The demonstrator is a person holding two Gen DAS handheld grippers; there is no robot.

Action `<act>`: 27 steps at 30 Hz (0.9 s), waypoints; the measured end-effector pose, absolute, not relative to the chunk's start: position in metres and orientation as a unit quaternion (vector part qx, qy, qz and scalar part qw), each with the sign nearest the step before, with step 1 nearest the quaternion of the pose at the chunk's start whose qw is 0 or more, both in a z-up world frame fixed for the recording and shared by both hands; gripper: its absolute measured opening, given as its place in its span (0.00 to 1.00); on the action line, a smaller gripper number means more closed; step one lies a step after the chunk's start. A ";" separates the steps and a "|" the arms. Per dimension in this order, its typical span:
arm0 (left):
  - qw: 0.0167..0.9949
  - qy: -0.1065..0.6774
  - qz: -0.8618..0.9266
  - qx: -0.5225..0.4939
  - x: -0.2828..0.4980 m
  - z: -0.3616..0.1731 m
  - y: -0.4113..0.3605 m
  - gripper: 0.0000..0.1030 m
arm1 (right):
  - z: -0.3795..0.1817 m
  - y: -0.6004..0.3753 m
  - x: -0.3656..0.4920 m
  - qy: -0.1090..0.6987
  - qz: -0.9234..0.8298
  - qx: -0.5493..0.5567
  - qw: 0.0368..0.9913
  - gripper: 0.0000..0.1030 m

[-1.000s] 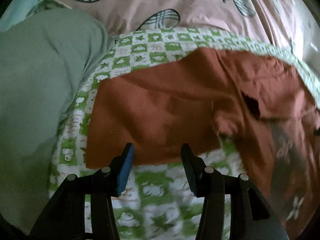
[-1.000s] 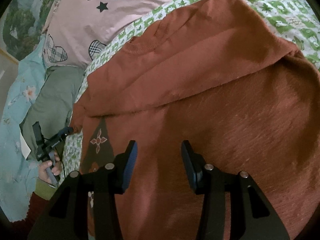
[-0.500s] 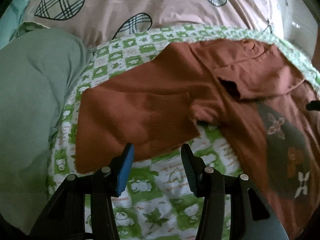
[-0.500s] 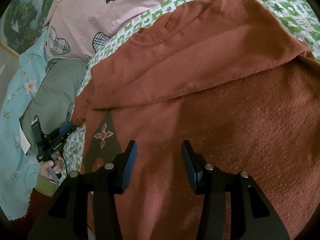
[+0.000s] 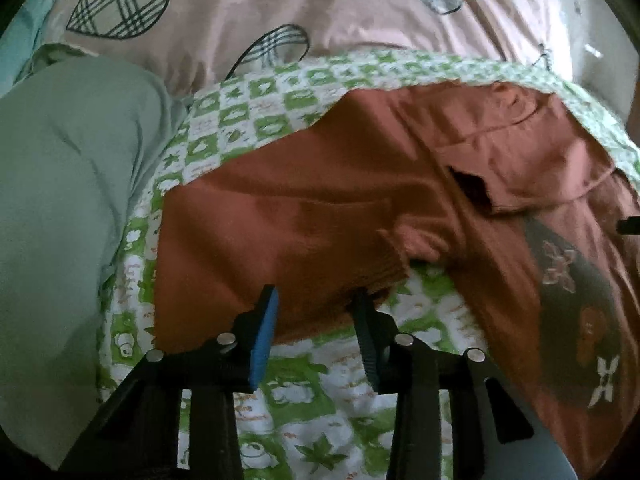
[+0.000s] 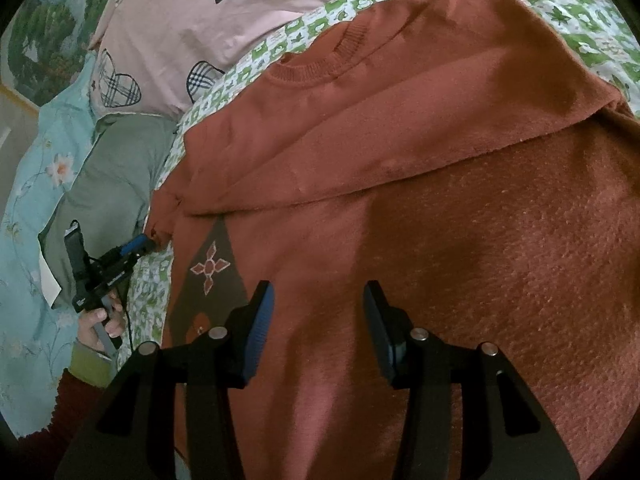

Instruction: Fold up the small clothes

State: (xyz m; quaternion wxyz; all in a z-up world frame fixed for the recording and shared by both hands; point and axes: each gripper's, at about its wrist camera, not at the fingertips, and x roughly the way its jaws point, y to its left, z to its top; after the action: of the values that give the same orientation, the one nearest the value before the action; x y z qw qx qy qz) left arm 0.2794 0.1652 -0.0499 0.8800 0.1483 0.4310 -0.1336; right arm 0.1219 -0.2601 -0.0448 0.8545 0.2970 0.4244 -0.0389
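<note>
A rust-red knit sweater (image 6: 420, 168) with a dark patterned triangle (image 6: 208, 268) on its front lies on the green-and-white checked sheet (image 5: 248, 116). One sleeve is folded across the chest in the right wrist view. The other sleeve (image 5: 280, 232) lies spread out to the side, its ribbed cuff (image 5: 384, 276) just ahead of my left gripper (image 5: 316, 300), which is open and empty with its fingertips at the sleeve's near edge. My right gripper (image 6: 318, 296) is open and empty above the sweater's body. The left gripper also shows in the right wrist view (image 6: 140, 246), at the sleeve end.
A grey-green cushion (image 5: 60, 200) lies left of the sleeve. A pink quilt with plaid hearts (image 5: 300, 4) lies behind the sheet. A pale blue flowered cloth (image 6: 36, 208) is at the far left. The sheet's edge (image 5: 600, 120) runs behind the sweater.
The left gripper has moved forward to the spread sleeve, its fingertips now at the sleeve's near edge by the cuff. The right gripper has drawn back slightly over the sweater body. Both stay open.
</note>
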 end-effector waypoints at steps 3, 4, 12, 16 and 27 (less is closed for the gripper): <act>0.877 0.442 -0.128 0.142 0.286 -0.057 0.163 0.10 | -0.045 -0.260 0.120 0.423 -0.036 0.302 0.854 0.47; 0.879 0.440 -0.131 0.131 0.286 -0.057 0.163 0.06 | -0.045 -0.259 0.119 0.422 -0.034 0.302 0.854 0.47; 0.904 0.404 -0.135 0.032 0.278 -0.033 0.172 0.02 | -0.032 -0.268 0.110 0.399 -0.033 0.311 0.862 0.47; 0.907 0.399 -0.134 0.018 0.275 -0.025 0.170 0.01 | -0.024 -0.274 0.101 0.384 -0.036 0.315 0.867 0.47; 0.918 0.302 -0.250 -0.060 0.268 0.050 0.047 0.01 | -0.015 -0.295 0.087 0.351 -0.040 0.339 0.872 0.47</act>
State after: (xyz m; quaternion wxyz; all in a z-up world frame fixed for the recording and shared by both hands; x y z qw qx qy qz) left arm 0.2682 0.0473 0.0502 0.9179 -0.0596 0.3023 -0.2500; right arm 0.0870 -0.2953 -0.0151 0.8718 0.3393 0.3509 -0.0399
